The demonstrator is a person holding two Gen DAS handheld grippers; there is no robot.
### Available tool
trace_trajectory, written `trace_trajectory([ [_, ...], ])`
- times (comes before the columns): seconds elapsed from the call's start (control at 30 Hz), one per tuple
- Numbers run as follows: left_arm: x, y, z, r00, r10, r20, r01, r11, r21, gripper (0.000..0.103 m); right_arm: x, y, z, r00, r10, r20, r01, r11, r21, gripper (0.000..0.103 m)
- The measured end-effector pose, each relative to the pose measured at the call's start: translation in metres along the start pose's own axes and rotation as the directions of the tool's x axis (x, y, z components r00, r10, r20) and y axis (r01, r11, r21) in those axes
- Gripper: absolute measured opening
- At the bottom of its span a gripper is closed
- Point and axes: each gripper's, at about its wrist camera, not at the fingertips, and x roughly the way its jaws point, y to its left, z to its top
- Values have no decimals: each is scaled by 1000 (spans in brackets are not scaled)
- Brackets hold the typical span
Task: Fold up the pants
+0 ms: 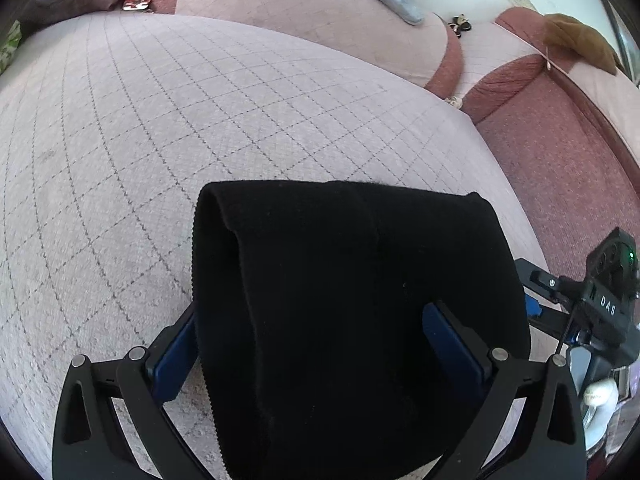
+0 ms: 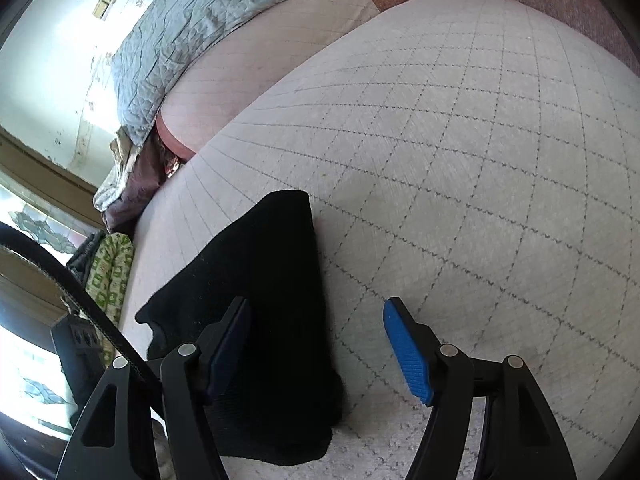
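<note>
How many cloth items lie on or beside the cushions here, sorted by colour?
Black: 1, the folded pants
Grey-blue: 1, the quilted blanket
Brown: 1, the cloth on the cushion edge
Green and white: 1, the patterned fabric
Total: 4

The pants [image 1: 352, 300] are black, of a thick, soft, slightly fuzzy knit, and lie folded into a compact, thick bundle on the pale quilted cushion [image 1: 200, 120] with its grey diamond stitching. In the left wrist view a rounded fold runs down the bundle's left side, with layers showing at the far end. In the right wrist view the pants [image 2: 260, 300] lie near the cushion's left edge, flat, with a straight right side and a squared far corner.
</note>
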Motion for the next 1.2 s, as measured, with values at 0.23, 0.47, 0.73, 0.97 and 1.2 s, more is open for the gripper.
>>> trace_trajectory([
  [0.23,4,1,6,1000,-18,19,18,1000,-1,103,11,-6,4,991,129,-37,-127,990,53,74],
  [0.47,5,1,9,996,-84,36,84,996,-7,80,34,10,5,975,201,-98,-201,980,7,80],
  [0.73,-17,31,14,976,-203,76,214,962,-172,46,21,33,-5,985,166,-54,-168,984,-49,51],
  [0.97,-38,5,14,977,-174,119,186,978,-93,44,-6,82,-13,994,112,16,-106,972,-208,41],
  [1.2,-46,-5,43,979,-152,136,164,983,-80,44,-4,113,5,997,81,20,-72,959,-275,40],
])
